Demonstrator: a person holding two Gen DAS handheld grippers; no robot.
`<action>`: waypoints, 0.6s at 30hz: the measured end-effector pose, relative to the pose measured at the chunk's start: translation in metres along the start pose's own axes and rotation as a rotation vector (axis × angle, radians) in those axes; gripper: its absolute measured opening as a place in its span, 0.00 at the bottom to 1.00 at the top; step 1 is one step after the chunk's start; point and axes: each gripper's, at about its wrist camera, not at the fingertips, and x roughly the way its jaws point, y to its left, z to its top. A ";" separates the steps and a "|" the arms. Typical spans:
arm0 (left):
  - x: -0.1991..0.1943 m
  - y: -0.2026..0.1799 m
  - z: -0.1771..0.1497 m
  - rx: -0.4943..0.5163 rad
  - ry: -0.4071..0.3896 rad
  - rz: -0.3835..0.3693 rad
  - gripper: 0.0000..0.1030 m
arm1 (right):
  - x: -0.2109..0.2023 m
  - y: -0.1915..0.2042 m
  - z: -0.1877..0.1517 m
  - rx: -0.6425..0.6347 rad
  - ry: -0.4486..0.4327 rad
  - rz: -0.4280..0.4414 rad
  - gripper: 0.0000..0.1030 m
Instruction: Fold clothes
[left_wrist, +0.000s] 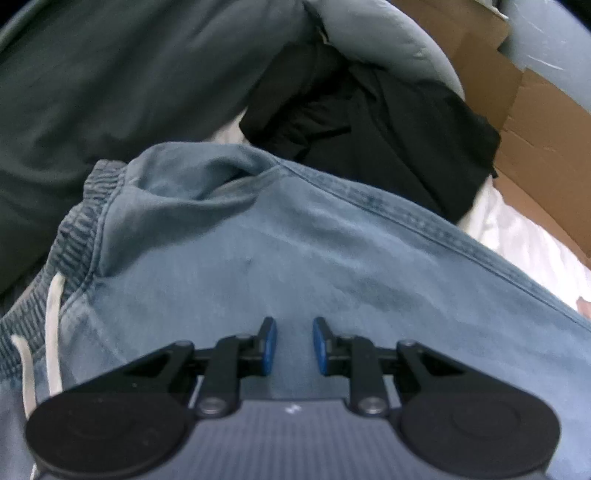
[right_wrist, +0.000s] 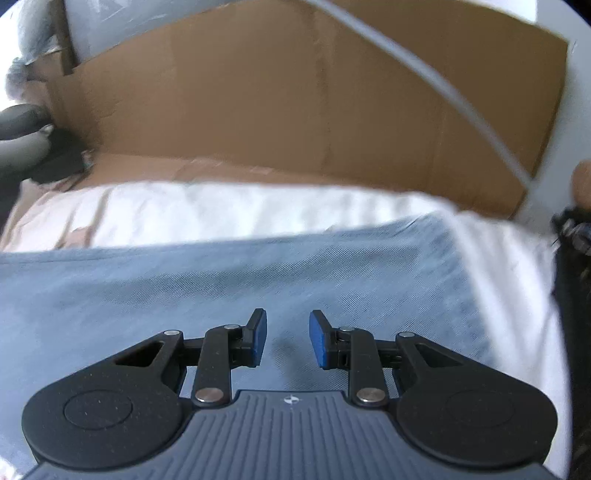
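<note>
Sheet (right_wrist: 221, 210): we find white bedding ahead of the right fingers and under the work; it serves as the folding surface.
Cardboard (right_wrist: 295, 110): beyond the sheet, well ahead of the right fingers; we judge it a backdrop, not part of the job.
Jeans (left_wrist: 295, 266): pale blue denim, spread flat beneath both pairs of fingers, evidently laid out so a fold can be made.
Dark pile (left_wrist: 369, 122): black clothes heaped ahead of the left fingers, apart from the jeans, likely awaiting their turn.
Waistband (left_wrist: 77, 229): gathered elastic, ahead and left of the left fingers.
Drawstring (left_wrist: 53, 295): white cord hanging loose, left of the left fingers.
Hem (right_wrist: 454, 266): ahead and right of the right fingers.
Left gripper (left_wrist: 294, 345): released, a narrow gap, nothing between the pads; denim lies below.
Right gripper (right_wrist: 287, 341): released, a wider gap, empty, poised over denim.
</note>
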 end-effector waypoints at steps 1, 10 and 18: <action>0.003 -0.001 0.002 0.007 -0.004 0.002 0.24 | 0.000 0.005 -0.004 0.000 0.013 0.016 0.31; 0.032 -0.003 0.035 0.055 -0.018 -0.007 0.25 | 0.013 0.076 0.007 -0.122 0.067 0.101 0.32; 0.054 -0.004 0.058 0.051 -0.045 -0.016 0.25 | 0.040 0.167 0.013 -0.224 0.077 0.215 0.45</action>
